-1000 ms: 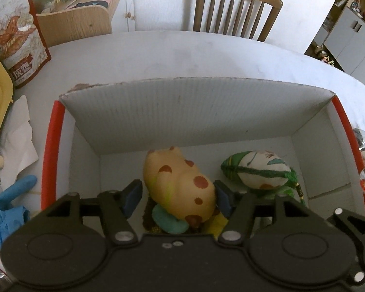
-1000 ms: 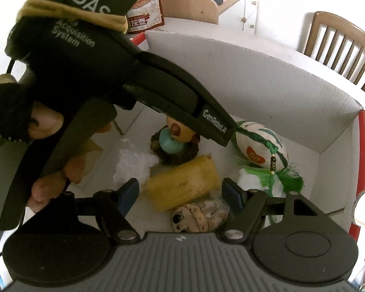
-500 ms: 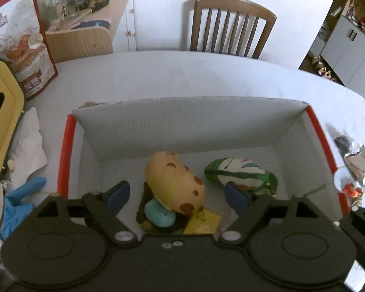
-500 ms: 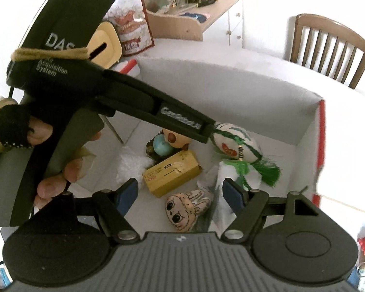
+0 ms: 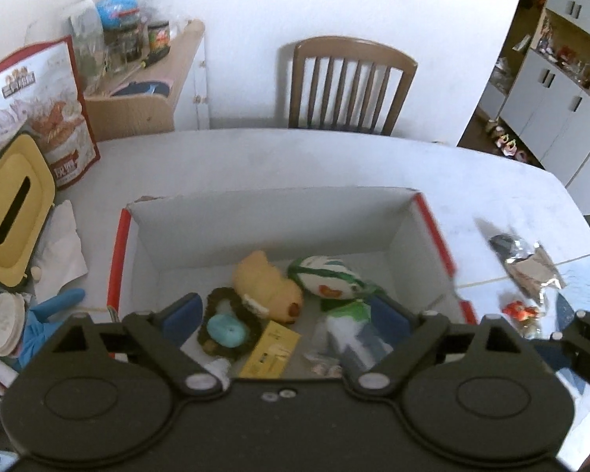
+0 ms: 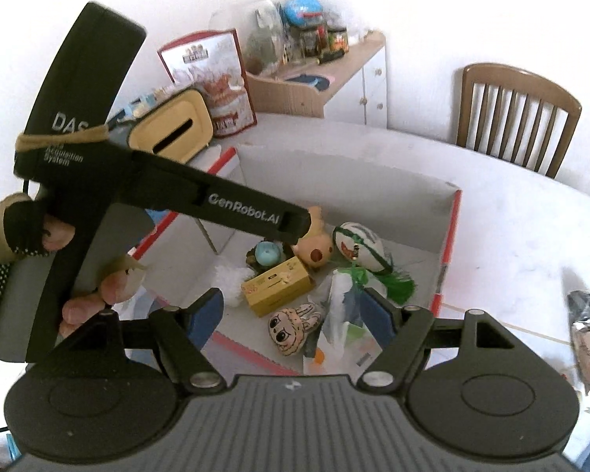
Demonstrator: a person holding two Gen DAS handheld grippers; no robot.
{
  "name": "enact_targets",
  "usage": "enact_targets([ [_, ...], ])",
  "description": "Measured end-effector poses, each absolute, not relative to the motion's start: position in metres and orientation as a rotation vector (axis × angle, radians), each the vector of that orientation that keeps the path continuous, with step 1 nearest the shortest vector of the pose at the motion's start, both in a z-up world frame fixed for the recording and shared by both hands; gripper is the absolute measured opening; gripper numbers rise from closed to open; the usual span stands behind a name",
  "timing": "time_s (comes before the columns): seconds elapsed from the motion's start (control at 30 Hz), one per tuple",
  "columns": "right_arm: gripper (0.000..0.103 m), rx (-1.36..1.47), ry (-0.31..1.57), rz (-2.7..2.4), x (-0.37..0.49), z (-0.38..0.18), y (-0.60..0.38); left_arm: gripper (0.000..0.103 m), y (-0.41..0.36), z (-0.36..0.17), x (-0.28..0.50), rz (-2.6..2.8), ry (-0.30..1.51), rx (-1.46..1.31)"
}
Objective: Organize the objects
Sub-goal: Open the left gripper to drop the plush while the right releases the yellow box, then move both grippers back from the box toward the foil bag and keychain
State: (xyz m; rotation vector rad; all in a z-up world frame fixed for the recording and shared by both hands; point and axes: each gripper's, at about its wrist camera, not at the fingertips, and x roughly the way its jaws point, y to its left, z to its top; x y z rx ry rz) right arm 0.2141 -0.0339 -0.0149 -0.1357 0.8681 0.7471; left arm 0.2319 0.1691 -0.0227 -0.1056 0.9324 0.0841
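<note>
Both grabbers hang above the box (image 5: 428, 212) with their fingers spread apart and nothing in them: the left gripper (image 5: 283, 308) and the right gripper (image 6: 295, 312). Down in the box lie a spotted yellow toy (image 5: 265, 281), a green and white ball (image 5: 326, 281) just beside it, and a yellow carton (image 6: 279, 287). The box sits on the white table (image 5: 295, 157).

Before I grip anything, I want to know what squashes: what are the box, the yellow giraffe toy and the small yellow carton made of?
Box: corrugated cardboard, matte white; ribbing shows on its walls. Giraffe toy: seemingly soft plush, with rounded, fuzzy contours. Yellow carton: thin printed paperboard, judging by its crisp edges.
</note>
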Motion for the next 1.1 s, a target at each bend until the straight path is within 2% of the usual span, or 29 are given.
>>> enact_targets([
  [0.17,0.082,-0.094,0.833,0.756,0.202,0.002,-0.065,0.095,0.145,-0.006,0.216,0.071,0.890,-0.082],
  [0.47,0.083,-0.061,0.767,0.733,0.184,0.017,-0.131,0.102,0.093,0.011,0.195,0.048,0.827,-0.061],
  [1.1,0.085,0.018,0.756,0.566,0.184,-0.009,-0.298,0.103,-0.028,-0.019,0.183,-0.080,0.809,-0.037],
])
